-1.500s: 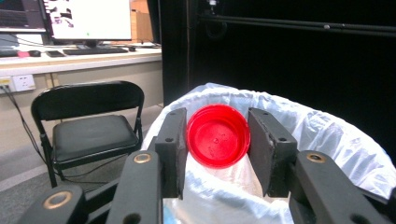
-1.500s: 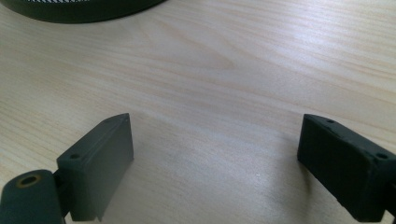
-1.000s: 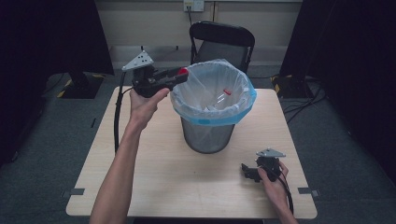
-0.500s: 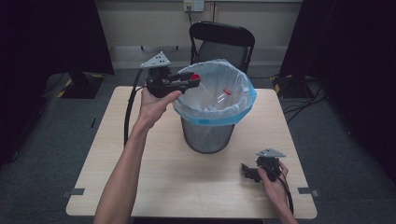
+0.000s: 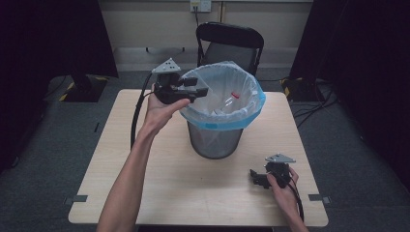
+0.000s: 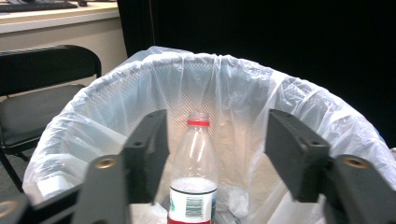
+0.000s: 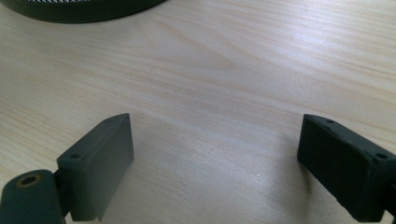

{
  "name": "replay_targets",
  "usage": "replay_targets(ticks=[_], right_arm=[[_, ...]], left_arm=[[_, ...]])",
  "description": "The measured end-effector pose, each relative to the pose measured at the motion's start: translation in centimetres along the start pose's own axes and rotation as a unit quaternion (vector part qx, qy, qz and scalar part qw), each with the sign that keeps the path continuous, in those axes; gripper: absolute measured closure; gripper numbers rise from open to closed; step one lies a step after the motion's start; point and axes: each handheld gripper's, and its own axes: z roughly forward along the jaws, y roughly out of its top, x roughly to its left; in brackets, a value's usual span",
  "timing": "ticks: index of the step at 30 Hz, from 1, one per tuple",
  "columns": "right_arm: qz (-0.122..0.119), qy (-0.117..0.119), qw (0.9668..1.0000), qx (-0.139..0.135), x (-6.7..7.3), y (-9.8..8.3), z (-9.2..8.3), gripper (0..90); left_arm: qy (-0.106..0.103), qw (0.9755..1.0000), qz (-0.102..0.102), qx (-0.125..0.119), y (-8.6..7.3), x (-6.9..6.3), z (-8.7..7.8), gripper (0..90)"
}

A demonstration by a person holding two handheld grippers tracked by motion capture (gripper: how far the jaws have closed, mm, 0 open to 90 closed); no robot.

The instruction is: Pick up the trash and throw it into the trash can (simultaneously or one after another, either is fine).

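Left tool (image 5: pixel 200 91) hangs over the near rim of the lined bin (image 5: pixel 251 104), jaws having just opened, nothing gripped. The bottle (image 6: pixel 194 172) stands upright inside the bin, below and ahead of the jaws, apart from both. Right tool (image 5: pixel 255 177) rests released on the table (image 5: pixel 145 193), well apart.

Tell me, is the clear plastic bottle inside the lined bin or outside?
Inside: the clear plastic bottle stands within the bag-lined mesh bin, below its rim.
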Motion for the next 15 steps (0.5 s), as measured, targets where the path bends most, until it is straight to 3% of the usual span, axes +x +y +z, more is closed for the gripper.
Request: replay_targets(ticks=[3,5,7,9,11,15], right_arm=[[0.000,0.000,1.0000,0.000,0.0,0.0,0.0,9.7],[0.000,0.000,1.0000,0.000,0.0,0.0,0.0,9.7],[0.000,0.000,1.0000,0.000,0.0,0.0,0.0,9.7],[0.000,0.000,1.0000,0.000,0.0,0.0,0.0,9.7],[0.000,0.000,1.0000,0.000,0.0,0.0,0.0,9.7],[0.001,-0.001,1.0000,0.000,0.0,0.0,0.0,9.7]], left_arm=[[0.006,0.9998,0.017,-0.001,0.0,-0.1,-0.1,26.7],[0.008,0.9998,0.017,-0.001,-0.1,-0.1,-0.1,21.1],[0.010,0.9998,0.015,-0.002,-0.1,0.0,-0.3,19.5],[-0.004,1.0000,0.006,-0.005,-0.3,0.2,-0.5,20.2],[0.017,0.9998,0.006,-0.003,-0.4,0.5,-0.9,20.6],[0.021,0.9997,-0.009,-0.013,-0.7,1.2,-1.8,20.1]])
